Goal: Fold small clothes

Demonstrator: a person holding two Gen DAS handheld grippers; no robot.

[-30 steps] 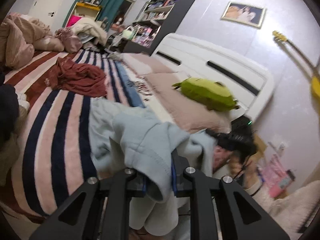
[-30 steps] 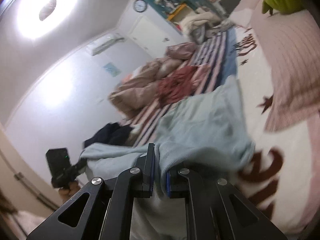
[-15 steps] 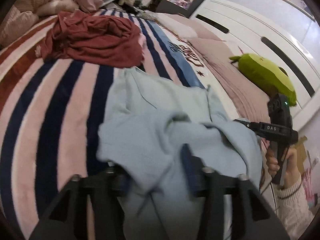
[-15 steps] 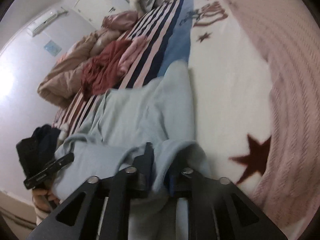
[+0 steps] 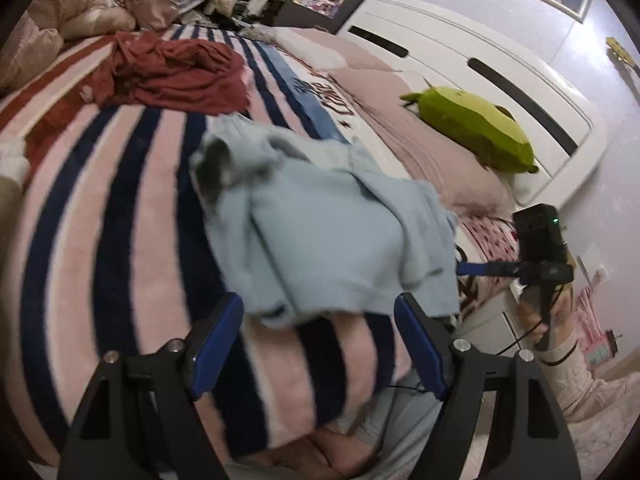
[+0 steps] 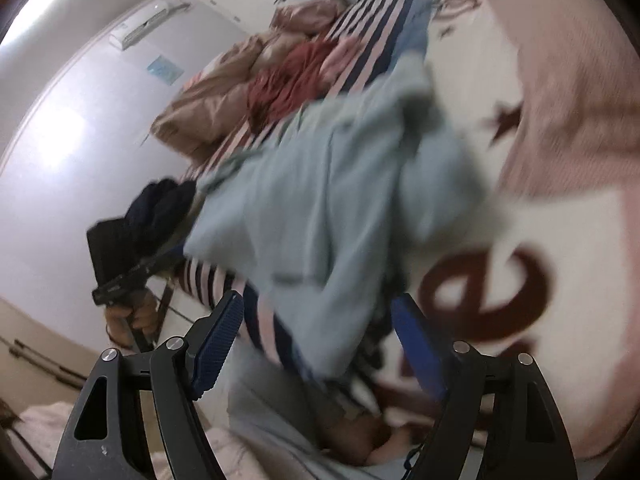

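Note:
A light blue garment (image 5: 320,232) lies folded over on the striped blanket (image 5: 120,208), near the bed's front edge. My left gripper (image 5: 318,320) hangs just in front of its near hem, jaws wide and still opening, the cloth free of the blue pads (image 5: 216,336). In the right wrist view the same garment (image 6: 320,200) lies blurred ahead of my right gripper (image 6: 318,320), whose jaws are also opening with no cloth pressed between them. The right gripper (image 5: 472,269) shows beside the garment's right edge in the left wrist view, held by a hand (image 5: 538,320).
A crumpled dark red garment (image 5: 176,72) lies farther up the blanket. A green plush toy (image 5: 472,128) rests on pink pillows by the white headboard (image 5: 480,60). A dark garment (image 6: 160,208) sits at the bed's left edge. Beige bedding (image 5: 60,28) is piled at the back.
Both grippers were shut on the light blue garment's edge and held it up. They came down and opened, and the garment now lies released on the blanket.

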